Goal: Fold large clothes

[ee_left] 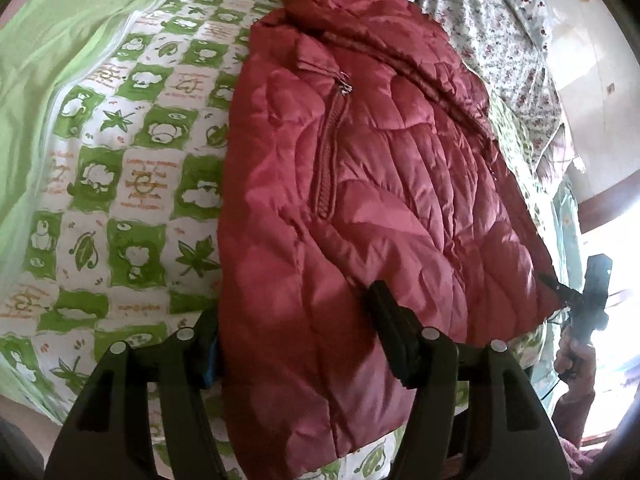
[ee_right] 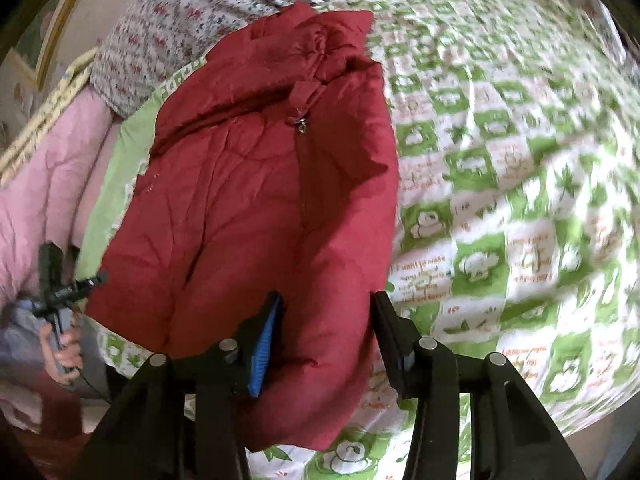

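A dark red puffer jacket [ee_left: 360, 180] lies zipped and folded narrow on the bed, collar at the far end. My left gripper [ee_left: 296, 312] straddles its near hem. The jaws stand wide, with a blue-padded finger [ee_left: 210, 344] at the jacket's left edge and the other finger resting on top, not pinching the fabric. In the right wrist view the same jacket [ee_right: 260, 200] runs away from me. My right gripper [ee_right: 326, 296] has the jacket's puffy right side between its jaws, and they are not clamped. Each view shows the other gripper [ee_left: 596, 288] [ee_right: 60, 288] held in a hand beside the jacket.
The jacket rests on a green-and-white patterned bedspread [ee_left: 120, 160] [ee_right: 500, 200]. A floral quilt [ee_left: 480, 20] [ee_right: 180, 20] is bunched at the far end. A pink blanket [ee_right: 48, 180] lies along one side. A plain green sheet [ee_left: 60, 40] lies along the other.
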### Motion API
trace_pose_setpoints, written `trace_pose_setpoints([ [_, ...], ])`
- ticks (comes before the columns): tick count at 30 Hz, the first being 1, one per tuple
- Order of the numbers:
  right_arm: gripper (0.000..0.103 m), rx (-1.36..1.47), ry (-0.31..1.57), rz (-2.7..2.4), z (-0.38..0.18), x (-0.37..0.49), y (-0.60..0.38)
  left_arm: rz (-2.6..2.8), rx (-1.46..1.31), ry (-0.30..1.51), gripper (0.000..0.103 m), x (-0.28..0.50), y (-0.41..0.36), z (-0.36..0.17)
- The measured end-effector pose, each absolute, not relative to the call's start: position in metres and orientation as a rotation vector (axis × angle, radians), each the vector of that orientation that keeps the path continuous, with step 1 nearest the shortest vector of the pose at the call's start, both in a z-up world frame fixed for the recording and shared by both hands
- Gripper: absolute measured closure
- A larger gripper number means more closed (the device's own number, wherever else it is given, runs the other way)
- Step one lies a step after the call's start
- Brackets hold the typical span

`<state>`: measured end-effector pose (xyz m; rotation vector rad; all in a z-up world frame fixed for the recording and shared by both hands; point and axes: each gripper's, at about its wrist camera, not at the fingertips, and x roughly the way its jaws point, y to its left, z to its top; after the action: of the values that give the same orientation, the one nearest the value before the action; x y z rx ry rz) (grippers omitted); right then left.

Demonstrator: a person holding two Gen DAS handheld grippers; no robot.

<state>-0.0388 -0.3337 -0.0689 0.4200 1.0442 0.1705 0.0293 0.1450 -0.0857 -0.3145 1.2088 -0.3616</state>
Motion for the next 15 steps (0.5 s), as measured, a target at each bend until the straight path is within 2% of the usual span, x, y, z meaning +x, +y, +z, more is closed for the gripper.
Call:
trace_pose_setpoints([
  [3,0.055,0.474,1.036,0.195,-0.072,-0.042,-0.338,-0.372,-0.319,1.207,0.041,0.027,0.143,-0.085],
  [6,0.062,0.491,1.009,0.232,-0.07,-0.043,-0.336,-0.387,-0.302,1.192,0.043,0.024,0.14,-0.081],
  [8,0.073,0.501,0.984,0.264,-0.066,-0.045,-0.336,-0.389,-0.274,1.176,0.057,0.022,0.136,-0.076],
  [10,0.076,0.516,0.958,0.29,-0.061,-0.045,-0.335,-0.392,-0.251,1.156,0.071,0.02,0.132,-0.071],
  [14,0.077,0.548,0.941,0.31,-0.061,-0.044,-0.338,-0.388,-0.225,1.144,0.073,0.018,0.129,-0.066],
  [15,0.073,0.558,0.948,0.308,-0.063,-0.044,-0.339,-0.387,-0.218,1.148,0.072,0.018,0.129,-0.067],
])
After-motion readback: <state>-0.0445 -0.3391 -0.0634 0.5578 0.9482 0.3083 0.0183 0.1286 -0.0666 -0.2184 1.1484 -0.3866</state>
